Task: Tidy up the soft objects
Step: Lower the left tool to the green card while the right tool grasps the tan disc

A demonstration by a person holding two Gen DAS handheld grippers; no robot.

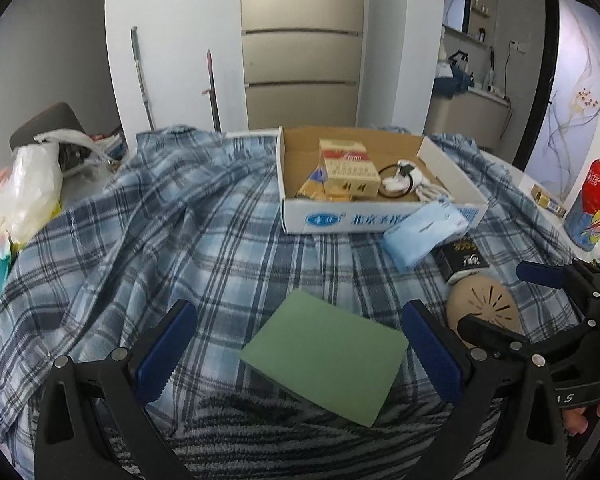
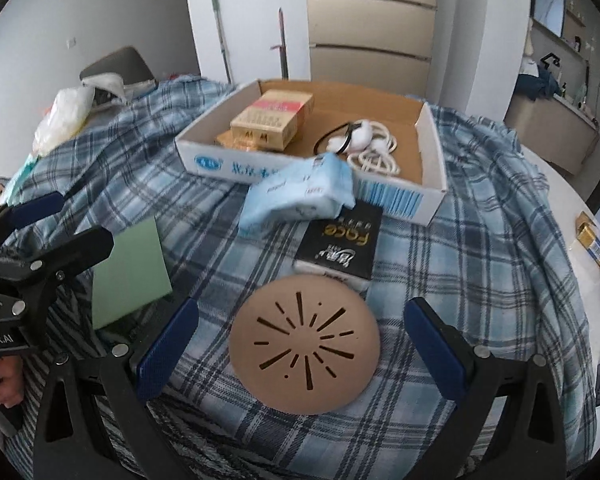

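Two grippers, both w/ jaws spread wide, nothing held. Left gripper [image 1: 300,354] hovers over green flat pad [image 1: 324,356] lying on plaid cloth [image 1: 140,240] near the worktop's front edge; pad sits between the blue fingers [image 1: 166,350], not touched. Right gripper [image 2: 300,354] hovers over round tan disc [image 2: 304,344] w/ radial slits, also on the cloth, front-right area; disc between the fingers, apart from both.

Behind disc: black tissue pack [image 2: 340,248], its near edge touching or slightly overlapped by the disc, can't tell which. Light blue soft pack [image 2: 300,192] leans on the black pack's far end and against the front wall of cardboard box [image 2: 432,184]. Box sits toward the worktop's back-centre, on the cloth. Inside the box: tan/red carton [image 2: 272,118] on the left side, stacked on smth yellowish; white cable bundle [image 2: 374,152] w/ a black loop on the right side.

Worktop's left edge: white plastic bag [image 1: 24,192]. Right edge, off the cloth: red snack bag [image 1: 592,204], small yellow box [image 2: 594,240]. A hand's fingers [image 2: 4,380] show on the left gripper's handle in the right wrist view.
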